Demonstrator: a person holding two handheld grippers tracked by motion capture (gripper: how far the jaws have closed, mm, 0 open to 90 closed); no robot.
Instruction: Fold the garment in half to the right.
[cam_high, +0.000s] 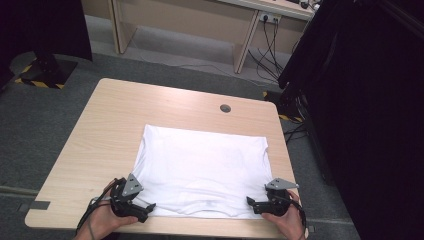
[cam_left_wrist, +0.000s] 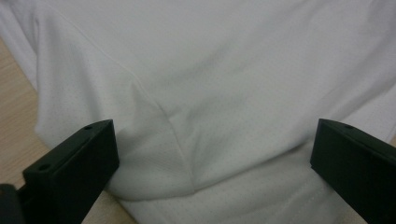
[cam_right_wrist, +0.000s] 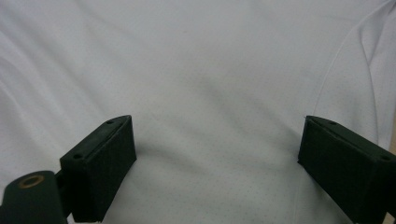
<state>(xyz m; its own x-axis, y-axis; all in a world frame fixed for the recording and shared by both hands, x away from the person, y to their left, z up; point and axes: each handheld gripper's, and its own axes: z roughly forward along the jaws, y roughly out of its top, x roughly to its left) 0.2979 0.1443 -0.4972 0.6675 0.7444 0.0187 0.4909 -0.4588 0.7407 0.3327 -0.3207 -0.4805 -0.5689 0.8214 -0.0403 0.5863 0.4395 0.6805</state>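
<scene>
Tongs stand open at both near corners of the white shirt (cam_high: 202, 167): left gripper (cam_high: 148, 207), right gripper (cam_high: 251, 202). Shirt cloth lies spread between and ahead of both, each hand equally near, nothing gripped.

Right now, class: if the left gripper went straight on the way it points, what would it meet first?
Most likely the white T-shirt: the left gripper has its fingers spread open over the cloth near a sleeve seam, with fabric directly ahead. How close it is cannot be told.

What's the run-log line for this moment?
white T-shirt: flat on table | left gripper: open at near-left corner | right gripper: open at near-right corner | nothing gripped yet
</scene>
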